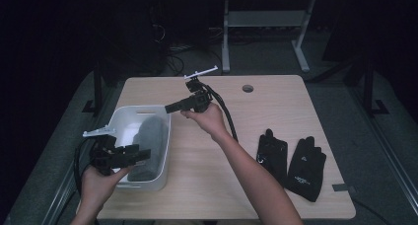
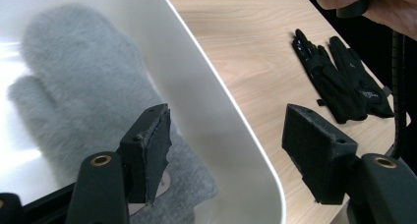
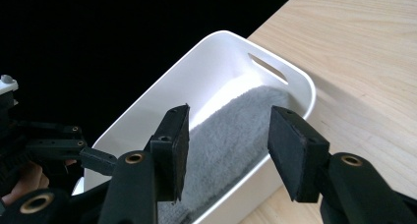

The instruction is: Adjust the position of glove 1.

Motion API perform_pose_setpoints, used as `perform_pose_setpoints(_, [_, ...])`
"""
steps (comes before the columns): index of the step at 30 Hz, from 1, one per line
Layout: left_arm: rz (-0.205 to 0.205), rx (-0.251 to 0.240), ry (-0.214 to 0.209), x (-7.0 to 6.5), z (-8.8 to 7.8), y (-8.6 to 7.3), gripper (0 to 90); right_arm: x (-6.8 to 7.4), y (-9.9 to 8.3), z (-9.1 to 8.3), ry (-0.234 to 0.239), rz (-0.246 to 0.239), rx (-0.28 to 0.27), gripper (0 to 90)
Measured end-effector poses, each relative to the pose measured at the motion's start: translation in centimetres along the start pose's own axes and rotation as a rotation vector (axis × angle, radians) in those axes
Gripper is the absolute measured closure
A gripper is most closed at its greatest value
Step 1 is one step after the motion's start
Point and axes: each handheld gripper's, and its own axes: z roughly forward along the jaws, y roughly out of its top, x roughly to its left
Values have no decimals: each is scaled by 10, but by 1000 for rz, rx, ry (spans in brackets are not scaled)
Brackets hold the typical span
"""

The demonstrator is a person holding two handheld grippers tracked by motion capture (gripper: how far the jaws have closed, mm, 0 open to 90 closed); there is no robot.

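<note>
High view. One white plastic bin (image 1: 165, 146) stands at the near-left corner of a light wooden table (image 1: 246, 136). One grey fleece mitten (image 1: 148, 141) lies inside the bin, its lower end lost in shadow. Two black gloves (image 1: 292, 161) lie side by side well to the right of the bin. The left gripper (image 1: 144, 155) is held at the bin's near-left corner, jaws apart and empty, pointing in over the bin. The right gripper (image 1: 170, 107) hangs above the bin's far-right corner, jaws too small to read here. Room dark; a grey table frame (image 1: 266, 22) and cables stand on the floor beyond.

Left gripper view. Jaws apart, nothing between the pads. The mitten (image 2: 78, 91) lies in the bin (image 2: 216, 111), its cuff cut off behind the left jaw. Both gloves (image 2: 339, 81) lie on the table beyond the bin's rim. A hand (image 2: 373, 5) is cut off at the top edge.

Right gripper view. Jaws apart, empty, aimed over the bin (image 3: 295, 81). The mitten (image 3: 236, 135) is partly hidden by the pads. Left gripper (image 3: 59, 150) dim, beside the bin.
</note>
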Motion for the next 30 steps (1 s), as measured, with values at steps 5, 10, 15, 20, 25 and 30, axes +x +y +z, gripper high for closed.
perform_pose_setpoints(5, [19, -1, -15, -9, 7, 6, 346, -6, -5, -15, -1, 9, -17, 487])
perform_pose_setpoints(10, [29, 6, -27, -17, 13, 11, 346, -9, -8, -25, -6, 15, -26, 476])
perform_pose_setpoints(15, [47, 8, -42, -22, 19, 13, 345, -12, -10, -37, -6, 10, -34, 459])
perform_pose_setpoints(20, [57, 12, -61, -30, 25, 17, 344, -14, -14, -50, -11, 10, -44, 434])
perform_pose_setpoints(25, [63, 17, -78, -37, 31, 20, 338, -17, -19, -62, -19, 5, -48, 419])
perform_pose_setpoints(30, [80, 28, -101, -48, 42, 24, 330, -22, -26, -79, -35, 13, -61, 396])
